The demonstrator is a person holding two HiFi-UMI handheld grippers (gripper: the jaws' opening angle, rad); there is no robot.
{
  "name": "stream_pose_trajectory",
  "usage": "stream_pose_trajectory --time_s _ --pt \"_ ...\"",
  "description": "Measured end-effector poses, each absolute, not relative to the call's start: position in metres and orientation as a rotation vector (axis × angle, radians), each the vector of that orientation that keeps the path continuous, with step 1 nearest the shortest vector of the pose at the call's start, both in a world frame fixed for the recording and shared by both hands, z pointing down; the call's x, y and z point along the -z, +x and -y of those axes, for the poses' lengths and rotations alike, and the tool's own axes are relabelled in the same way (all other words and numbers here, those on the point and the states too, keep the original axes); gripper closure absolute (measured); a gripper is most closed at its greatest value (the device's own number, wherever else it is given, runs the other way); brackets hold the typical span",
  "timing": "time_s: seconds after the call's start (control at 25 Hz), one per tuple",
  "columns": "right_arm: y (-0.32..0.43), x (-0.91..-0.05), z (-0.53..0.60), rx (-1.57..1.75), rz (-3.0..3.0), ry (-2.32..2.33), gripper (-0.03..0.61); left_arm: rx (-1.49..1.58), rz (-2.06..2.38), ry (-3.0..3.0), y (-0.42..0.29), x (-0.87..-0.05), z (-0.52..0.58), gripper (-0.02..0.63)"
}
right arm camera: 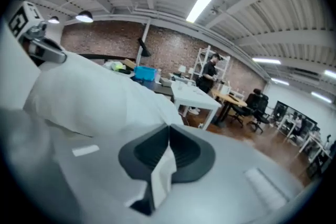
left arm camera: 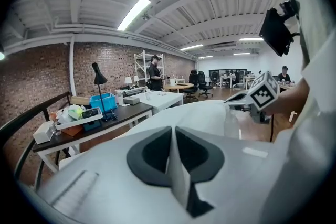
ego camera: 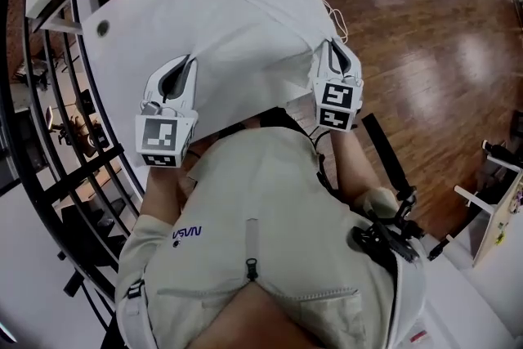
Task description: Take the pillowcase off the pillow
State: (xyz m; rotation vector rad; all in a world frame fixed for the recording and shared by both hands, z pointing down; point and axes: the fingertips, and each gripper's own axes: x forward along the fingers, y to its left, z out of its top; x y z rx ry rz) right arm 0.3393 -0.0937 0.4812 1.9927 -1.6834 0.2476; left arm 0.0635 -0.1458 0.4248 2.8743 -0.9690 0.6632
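While both pairs of jaws are pinched tight, we hold the pillowcase [ego camera: 245, 45] by its near edge: left gripper [ego camera: 186, 65] and right gripper [ego camera: 333, 49] each clamp white cloth, the rest spreading ahead of them over the tabletop [ego camera: 131, 20].

I see a white counter [ego camera: 139, 45] on the wooden floor [ego camera: 409, 29]. A pillow [ego camera: 245, 20] in its white pillowcase [ego camera: 261, 78] lies on it, near a round cable hole [ego camera: 102, 29].

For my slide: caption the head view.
Left gripper and right gripper each clamp the white pillowcase edge over the table.
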Motion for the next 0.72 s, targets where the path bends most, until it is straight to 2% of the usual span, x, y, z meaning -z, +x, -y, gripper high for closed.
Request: stream_pose_trajectory --time_s 0.12,0.4,0.48,0.6,0.72 --pt "0.372 -0.494 0.094 -0.287 1.660 1.965 0.568 -0.685 0.902 2.867 0.058 -0.433 0.134 0.595" --pt "0.380 -0.573 0.077 -0.525 1.664 1.794 0.568 -0.840 0.595 2.760 0.087 -0.503 0.086 0.586" --pt "0.381 -0.586 0.072 -0.582 1.658 1.772 0.565 -0.843 0.559 2.733 0.092 -0.510 0.080 0.566" --pt "0.387 -0.578 0.070 -0.586 1.668 1.782 0.522 -0.822 0.513 2.739 0.097 -0.498 0.077 0.498" --pt "0.391 -0.544 0.082 -0.522 1.711 1.852 0.482 -0.714 0.545 2.792 0.099 -0.464 0.086 0.485"
